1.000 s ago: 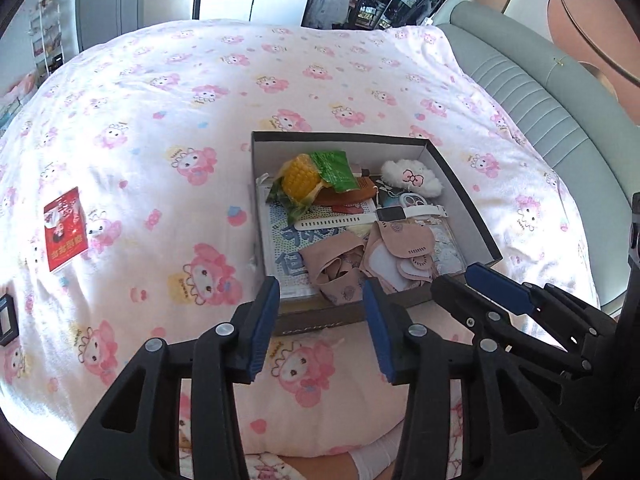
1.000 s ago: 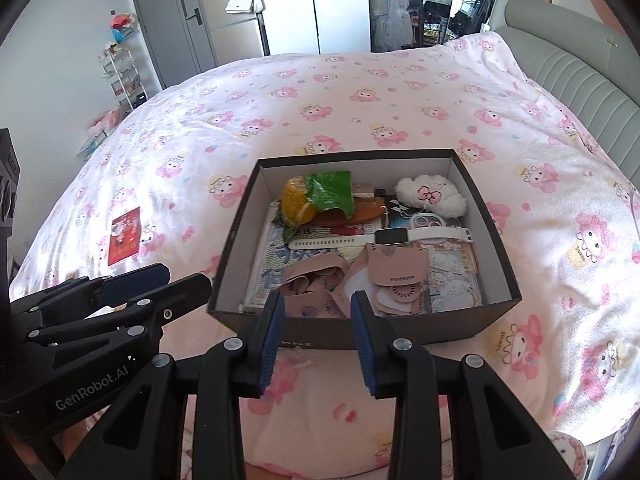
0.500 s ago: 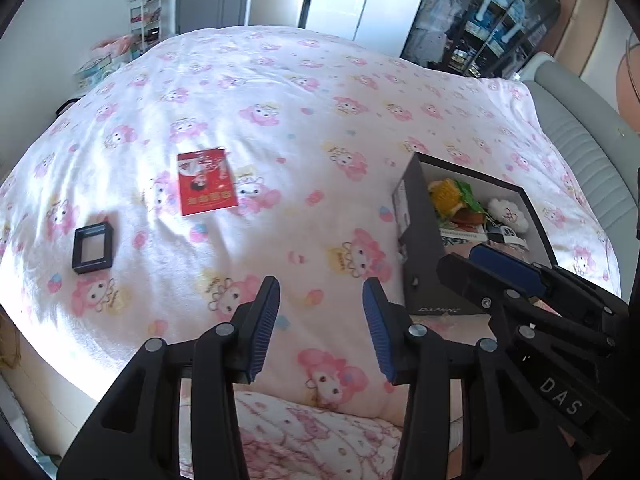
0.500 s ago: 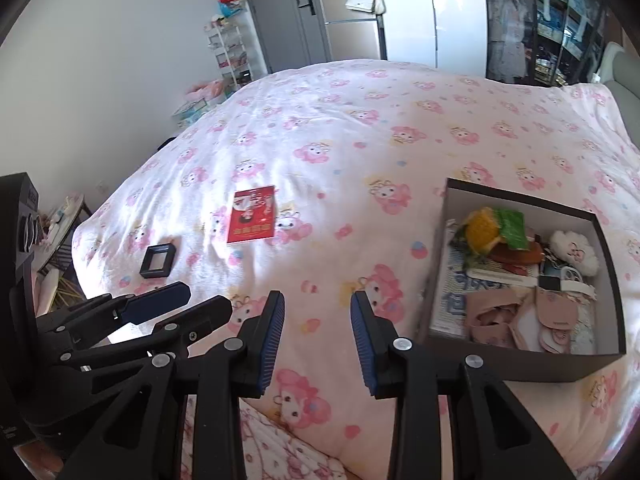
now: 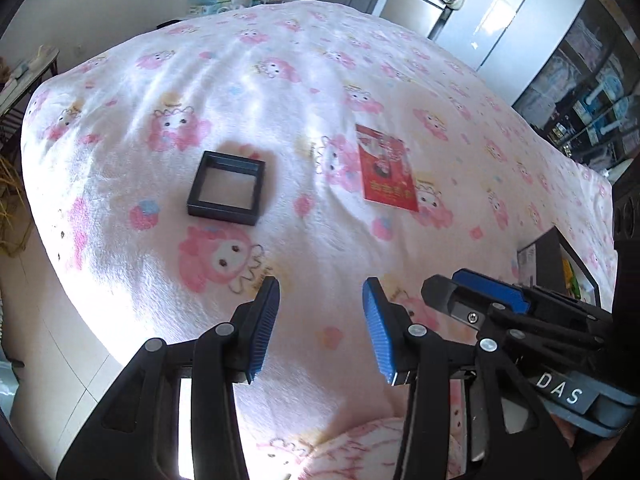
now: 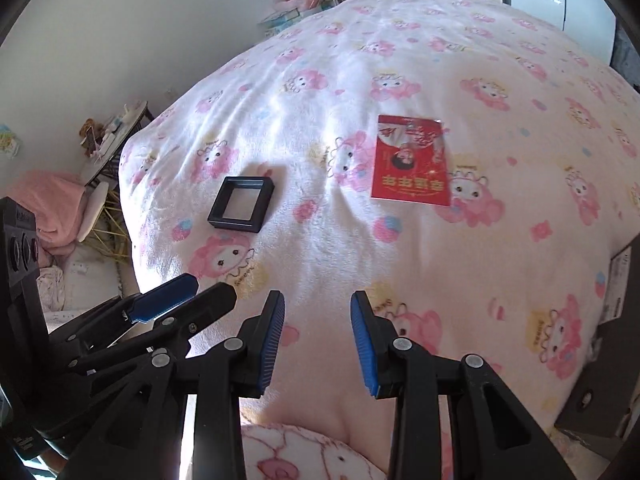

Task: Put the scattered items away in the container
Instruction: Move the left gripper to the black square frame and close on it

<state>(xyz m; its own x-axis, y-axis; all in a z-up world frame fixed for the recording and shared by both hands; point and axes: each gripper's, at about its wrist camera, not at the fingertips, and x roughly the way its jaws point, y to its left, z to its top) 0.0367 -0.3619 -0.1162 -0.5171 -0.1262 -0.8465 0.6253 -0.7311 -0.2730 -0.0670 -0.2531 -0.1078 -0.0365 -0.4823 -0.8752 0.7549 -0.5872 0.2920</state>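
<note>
A small black square frame (image 5: 226, 188) (image 6: 241, 204) lies flat on the pink cartoon-print bedspread (image 5: 280, 92), and a red packet (image 5: 386, 168) (image 6: 410, 162) lies to its right. My left gripper (image 5: 320, 292) hangs open above the bedspread, short of the frame, nothing between its blue pads. My right gripper (image 6: 318, 300) is open too and holds nothing; it also shows beside the left one (image 5: 472, 280). The dark box (image 5: 556, 256) (image 6: 616, 320) with the collected items is only a sliver at the right edge of both views.
The bed's rounded corner drops to a tiled floor (image 5: 52, 360) at the left. A small side table (image 6: 120, 136) and pink cloth (image 6: 52, 204) stand beyond it. Wardrobes (image 5: 480, 12) and shelves (image 5: 592, 92) line the far wall.
Both grippers swung left away from the box and rolled; the box slid to the right edge, and the black frame and red packet now lie ahead, closer and larger.
</note>
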